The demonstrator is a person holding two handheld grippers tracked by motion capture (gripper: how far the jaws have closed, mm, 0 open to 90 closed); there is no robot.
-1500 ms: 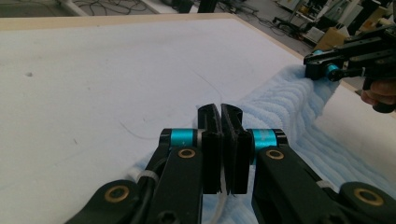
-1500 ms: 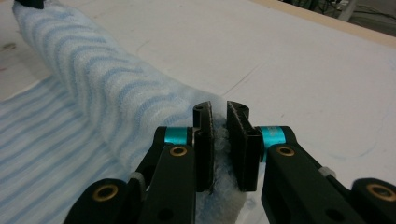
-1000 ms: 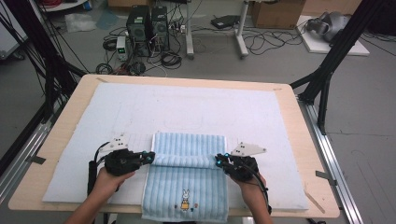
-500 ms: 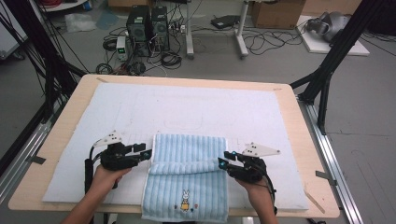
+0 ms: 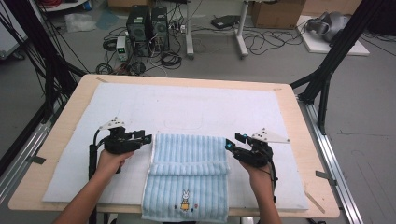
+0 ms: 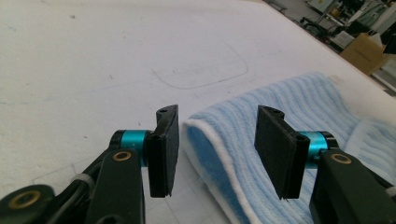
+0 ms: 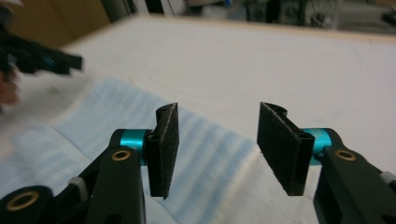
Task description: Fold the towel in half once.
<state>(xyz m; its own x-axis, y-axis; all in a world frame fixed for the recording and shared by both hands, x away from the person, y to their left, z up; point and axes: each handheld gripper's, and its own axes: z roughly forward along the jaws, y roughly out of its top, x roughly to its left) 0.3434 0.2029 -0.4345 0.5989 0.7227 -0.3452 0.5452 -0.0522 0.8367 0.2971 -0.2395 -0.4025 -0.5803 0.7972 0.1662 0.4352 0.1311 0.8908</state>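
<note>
We see both jaws just opening: left hand-held gripper [image 5: 148,138] and right hand-held gripper [image 5: 230,142] release the folded blue towel [image 5: 187,175], pulling outward; fold done.

The towel [image 5: 187,179] is hanging over the table's near edge, so the bottom of the high view is cutting off its lower hem. In the right gripper view the towel [image 7: 140,140] beyond the fingers [image 7: 166,149] is blurring, and the left gripper [image 7: 42,58] far left of them is smearing beyond telling its jaws. In the left gripper view the bottom edge is cutting off the towel's [image 6: 261,140] fold below the fingers [image 6: 163,149].
</note>
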